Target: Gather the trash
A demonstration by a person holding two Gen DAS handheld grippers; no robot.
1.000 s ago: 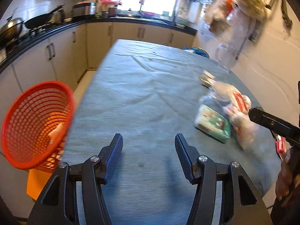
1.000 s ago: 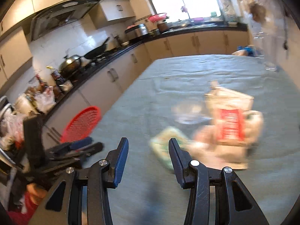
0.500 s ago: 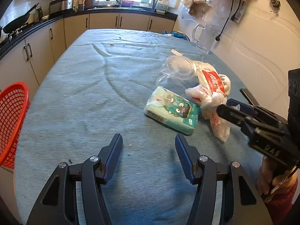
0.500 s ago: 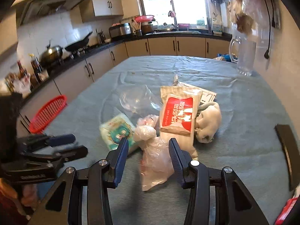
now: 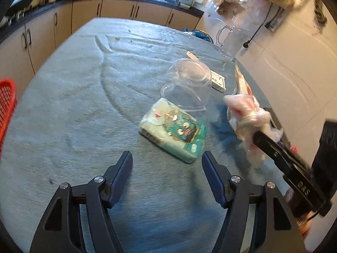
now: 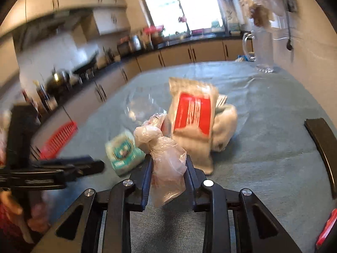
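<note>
Looking along the left gripper (image 5: 167, 164), its jaws have just been opening and stand wide with nothing between them, above bare grey counter (image 5: 73, 97) short of a teal tissue pack (image 5: 174, 129). A clear plastic cup (image 5: 187, 84) lies beyond; a red basket (image 5: 6, 105) shows at the counter's left edge.

From the right wrist, the right gripper (image 6: 167, 168) has just been closing and pinches a crumpled plastic bag (image 6: 166, 158), apparently lifted clear, though blur hinders. Keep the pinch firm and carry it over the basket. Only this view shows a red-labelled packet (image 6: 192, 109).
</note>
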